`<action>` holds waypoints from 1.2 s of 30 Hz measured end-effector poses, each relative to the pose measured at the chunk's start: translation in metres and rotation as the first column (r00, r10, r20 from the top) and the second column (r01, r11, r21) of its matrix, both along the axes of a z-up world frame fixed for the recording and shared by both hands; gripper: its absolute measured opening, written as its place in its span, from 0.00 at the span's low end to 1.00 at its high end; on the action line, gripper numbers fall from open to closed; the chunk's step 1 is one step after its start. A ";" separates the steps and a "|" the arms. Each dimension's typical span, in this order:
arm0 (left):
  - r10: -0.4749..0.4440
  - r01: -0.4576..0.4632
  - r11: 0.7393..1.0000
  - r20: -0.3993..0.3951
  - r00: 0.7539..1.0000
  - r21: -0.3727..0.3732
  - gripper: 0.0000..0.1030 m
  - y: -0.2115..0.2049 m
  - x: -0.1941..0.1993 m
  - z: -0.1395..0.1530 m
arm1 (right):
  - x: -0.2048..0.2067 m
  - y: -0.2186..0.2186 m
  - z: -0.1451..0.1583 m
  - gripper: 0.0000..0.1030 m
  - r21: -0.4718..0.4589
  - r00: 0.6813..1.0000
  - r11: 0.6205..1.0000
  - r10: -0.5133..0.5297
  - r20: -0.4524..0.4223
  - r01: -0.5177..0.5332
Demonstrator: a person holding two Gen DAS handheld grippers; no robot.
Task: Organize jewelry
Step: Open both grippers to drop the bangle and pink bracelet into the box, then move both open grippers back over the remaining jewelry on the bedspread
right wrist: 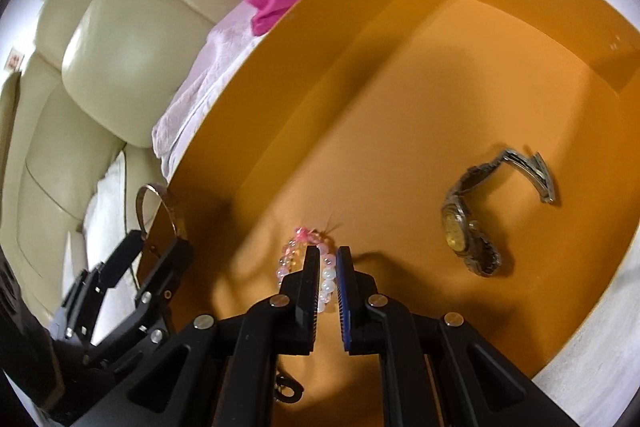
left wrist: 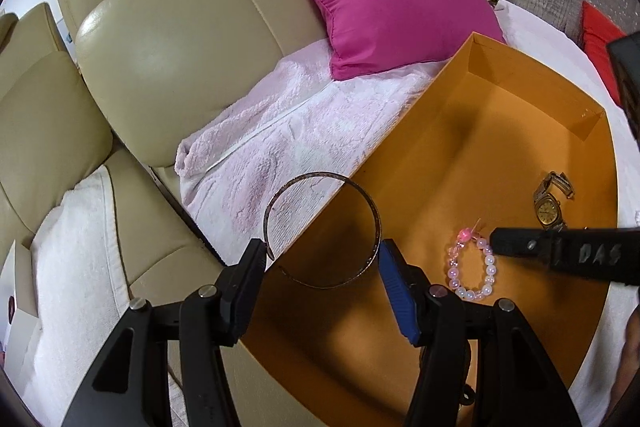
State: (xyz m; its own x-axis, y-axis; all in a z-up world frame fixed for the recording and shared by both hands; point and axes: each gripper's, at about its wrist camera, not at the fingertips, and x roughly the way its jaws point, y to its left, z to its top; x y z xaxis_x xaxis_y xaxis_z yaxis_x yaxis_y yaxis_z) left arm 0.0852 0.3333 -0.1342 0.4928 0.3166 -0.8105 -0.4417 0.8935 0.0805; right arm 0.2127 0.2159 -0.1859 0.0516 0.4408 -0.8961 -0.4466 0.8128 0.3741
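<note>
Item: my left gripper [left wrist: 322, 259], fingers apart at bangle width and pressed on the thin metal bangle [left wrist: 322, 231], holding it over the near wall of the orange box [left wrist: 400, 155]. Item: my right gripper [right wrist: 327, 267], fingers together on one side of the pink bead bracelet [right wrist: 304, 267], low over the box floor. Step in hand, I judge: placing pieces in the box. Next calls for lowering the bracelet, freeing it, then carrying the bangle past the wall. Box contents: a metal wristwatch [right wrist: 472, 227] on its floor, apart from the bracelet.
</note>
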 end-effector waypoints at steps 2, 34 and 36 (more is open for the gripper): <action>-0.002 0.002 1.000 -0.008 1.000 0.015 0.58 -0.002 0.002 0.000 | 0.002 -0.007 0.007 0.11 0.038 1.000 0.999 -0.018 -0.004 0.018; -0.406 0.363 0.902 0.172 0.897 0.234 0.65 -0.241 0.034 0.091 | -0.050 -0.507 0.079 0.56 0.399 0.679 0.658 -0.726 0.110 0.639; -0.464 0.420 0.876 0.173 0.869 0.238 0.65 -0.270 0.043 0.080 | -0.053 -0.532 0.077 0.56 0.410 0.643 0.615 -0.761 0.086 0.674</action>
State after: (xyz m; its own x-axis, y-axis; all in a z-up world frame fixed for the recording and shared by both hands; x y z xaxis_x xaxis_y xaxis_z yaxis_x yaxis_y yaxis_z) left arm 0.1279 0.0634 -0.0541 0.7734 0.1575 -0.6141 -0.0298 0.9766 0.2130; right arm 0.1592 -0.3161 -0.1093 0.6570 0.4162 -0.6286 0.1240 0.7628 0.6346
